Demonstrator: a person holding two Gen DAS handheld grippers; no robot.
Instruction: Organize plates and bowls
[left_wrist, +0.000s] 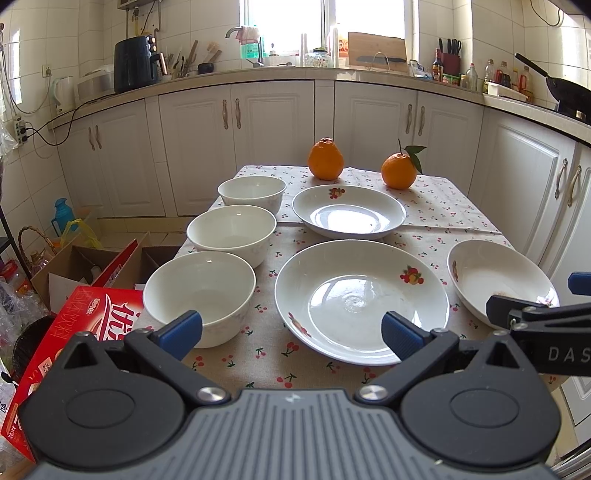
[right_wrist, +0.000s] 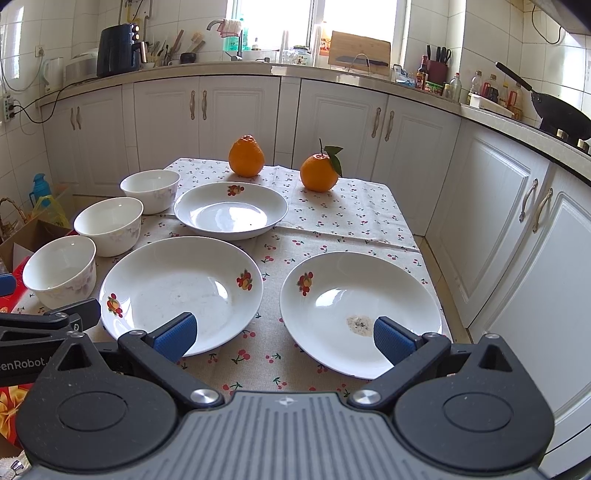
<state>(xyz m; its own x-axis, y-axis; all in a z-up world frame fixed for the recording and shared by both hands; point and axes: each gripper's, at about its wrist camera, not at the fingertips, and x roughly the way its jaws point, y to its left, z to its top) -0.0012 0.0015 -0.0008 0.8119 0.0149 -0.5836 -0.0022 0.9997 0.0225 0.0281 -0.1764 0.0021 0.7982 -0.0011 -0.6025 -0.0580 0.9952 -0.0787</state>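
Left hand-held gripper (left_wrist: 291, 334): released, empty, near edge.
Right hand-held gripper (right_wrist: 284, 338): same.
Plates (left_wrist: 362, 306): three, apart on surface (left_wrist: 436, 206).
Bowls (left_wrist: 199, 295): left row.
Risk: probably glossy rims slipping, chipping when stacked.

Left gripper (left_wrist: 291, 332) and right gripper (right_wrist: 284, 334): each has a ribbed grey body, black linkage arms, 2 silver pivot screws, 2 blue finger pads (left_wrist: 181, 330), white lettering on the side.
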